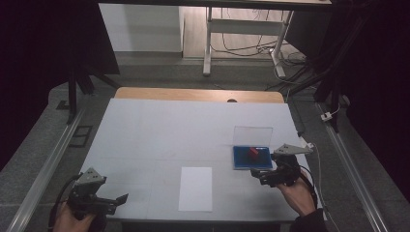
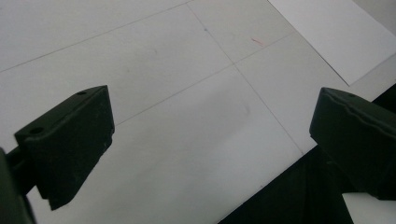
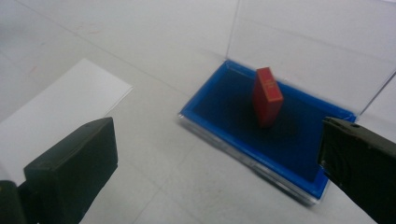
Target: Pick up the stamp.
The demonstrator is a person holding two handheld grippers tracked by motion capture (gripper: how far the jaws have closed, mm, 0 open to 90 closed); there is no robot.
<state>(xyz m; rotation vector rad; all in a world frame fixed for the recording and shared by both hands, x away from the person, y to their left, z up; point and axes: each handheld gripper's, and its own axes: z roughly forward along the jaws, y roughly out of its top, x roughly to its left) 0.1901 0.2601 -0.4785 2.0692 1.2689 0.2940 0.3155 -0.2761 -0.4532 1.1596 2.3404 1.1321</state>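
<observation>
A small red block (image 3: 266, 95) stands upright on the blue pad of a shallow case (image 3: 233, 135), whose clear lid (image 3: 317, 46) is raised behind it. In the high view the case (image 1: 243, 161) lies right of centre, the red block (image 1: 254, 152) on it. My right gripper (image 1: 258, 174) hovers just in front of the case, open and holding nothing; the block is ahead of its jaws (image 3: 224, 163). My left gripper (image 1: 121, 202) is open near the table's front left corner, over bare white surface (image 2: 205, 130).
A white sheet of paper (image 1: 195, 188) lies near the front edge between the two grippers, also at the left in the right gripper view (image 3: 60, 107). The white table cover (image 1: 159, 130) spreads behind it. A wooden table edge (image 1: 198, 94) is at the back.
</observation>
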